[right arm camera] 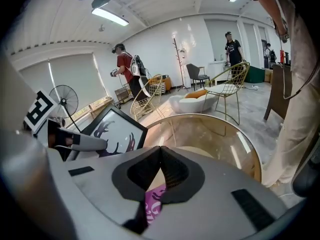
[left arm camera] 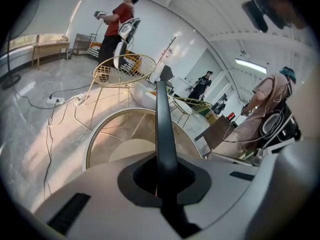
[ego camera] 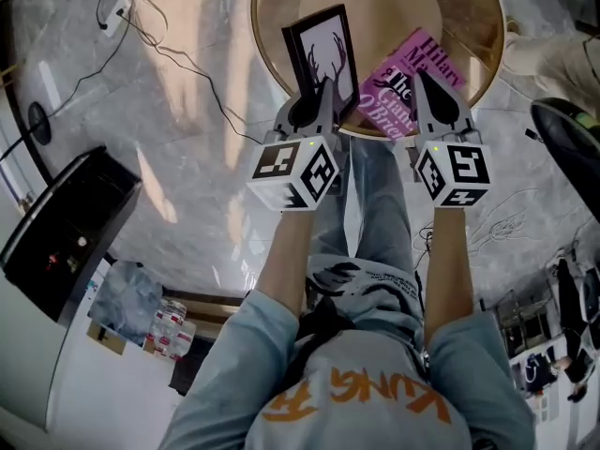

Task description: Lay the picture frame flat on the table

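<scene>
Frame position: picture frame stands tilted by the round worktop's near edge, beside the purple book.
Left gripper: clenched on the frame's lower border.
Right gripper: closed, empty, over the book.
Handling: judged light, rigid, with a fragile face; grip the border and lower it gently.

Table: far rim cut off by top edge, head view. Picture frame at table's near rim: btm edge hidden behind left gripper. Book, table's near-right rim: near corner, part of title covered by right gripper.
</scene>
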Motion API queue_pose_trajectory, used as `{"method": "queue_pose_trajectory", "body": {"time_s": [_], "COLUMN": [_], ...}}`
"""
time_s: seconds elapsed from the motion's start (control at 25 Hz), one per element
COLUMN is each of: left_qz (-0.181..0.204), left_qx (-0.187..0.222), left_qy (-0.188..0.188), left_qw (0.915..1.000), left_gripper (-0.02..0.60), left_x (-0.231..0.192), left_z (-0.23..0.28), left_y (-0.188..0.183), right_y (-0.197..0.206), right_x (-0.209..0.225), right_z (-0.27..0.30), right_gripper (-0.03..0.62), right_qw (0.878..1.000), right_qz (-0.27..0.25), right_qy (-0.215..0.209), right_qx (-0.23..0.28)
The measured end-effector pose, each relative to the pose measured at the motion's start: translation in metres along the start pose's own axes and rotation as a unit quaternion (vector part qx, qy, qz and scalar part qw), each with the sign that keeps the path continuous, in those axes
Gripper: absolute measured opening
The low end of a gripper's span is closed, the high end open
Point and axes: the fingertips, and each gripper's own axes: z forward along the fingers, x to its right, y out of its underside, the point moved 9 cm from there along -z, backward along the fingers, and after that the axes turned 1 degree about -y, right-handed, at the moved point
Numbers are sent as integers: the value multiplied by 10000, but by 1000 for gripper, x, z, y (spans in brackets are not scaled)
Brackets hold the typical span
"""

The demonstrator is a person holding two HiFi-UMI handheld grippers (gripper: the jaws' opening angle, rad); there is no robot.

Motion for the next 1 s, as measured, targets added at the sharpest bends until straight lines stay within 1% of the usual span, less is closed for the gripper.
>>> {"method": "queue_pose_trajectory", "body": {"time_s": [0.16,0.36,0.44,0.56,0.76,0.88,1.0], "left_qz": [-698,-1236,-1544,-1990,-2536,-2792,-2917], "left_qx": [213,423,508,611,712,695,636], "left_qy": [252,476,580,801,1078,1165,1251], "left_qw": [9970,9903,9850,9748,9586,9506,9462], "left_gripper": [26,26,26,26,26,26,26], "left_x": [-13,-44,-53,-64,-72,-79,-85], "left_z": [13,41,50,62,83,94,104], "left_y": [5,9,10,12,16,21,26], "right_y": [10,29,33,37,41,44,48], "right_x": [1,1,1,0,3,4,5], "right_z": [6,25,29,32,39,43,46], "right_gripper": [0,0,0,0,0,0,0], "right_qw": [9999,9996,9995,9991,9989,9988,9989], "right_qz": [-64,-121,-133,-156,-132,-109,-73], "right_qy": [-86,-210,-259,-338,-378,-383,-382], "right_qx": [-62,-128,-157,-209,-249,-268,-271]}}
